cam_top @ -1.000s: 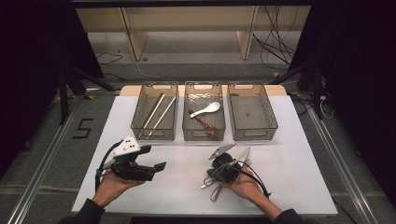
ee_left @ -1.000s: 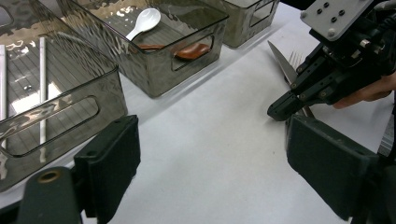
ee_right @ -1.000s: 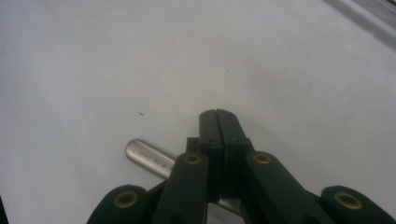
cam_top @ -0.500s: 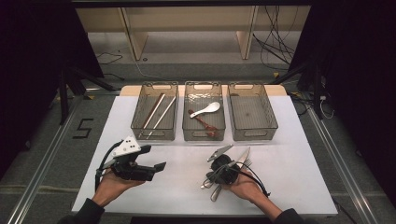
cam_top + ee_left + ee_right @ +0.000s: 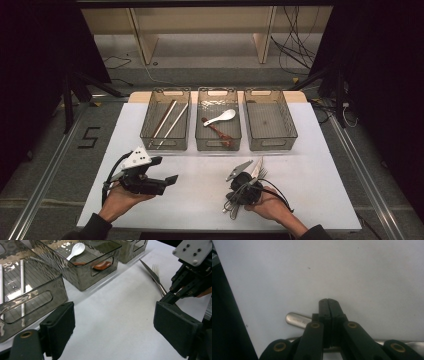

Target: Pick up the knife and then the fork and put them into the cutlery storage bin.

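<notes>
In the high view, three grey bins stand in a row at the far side of the white table (image 5: 320, 165); the left bin (image 5: 150, 131) holds chopsticks (image 5: 169, 121), the middle bin (image 5: 200, 135) a white spoon (image 5: 221, 118) and a brown spoon (image 5: 218, 132), and the right bin (image 5: 292, 131) is empty; the right gripper (image 5: 239, 205) sits near the right front over a heap of metal cutlery (image 5: 255, 172), a knife and fork among it, lying on the table; the left gripper (image 5: 171, 181) hovers at the near left. In the left gripper view, its fingers (image 5: 60, 325) stand wide apart with nothing between them; the knife (image 5: 152, 275) and fork (image 5: 156, 268) lie beyond. In the right gripper view, the fingers (image 5: 328, 307) are pressed together over a steel handle (image 5: 298, 320); whether they pinch it I cannot tell. By my reading, chopsticks and spoons are sorted; the knives and forks remain, likely bound for the empty bin.
</notes>
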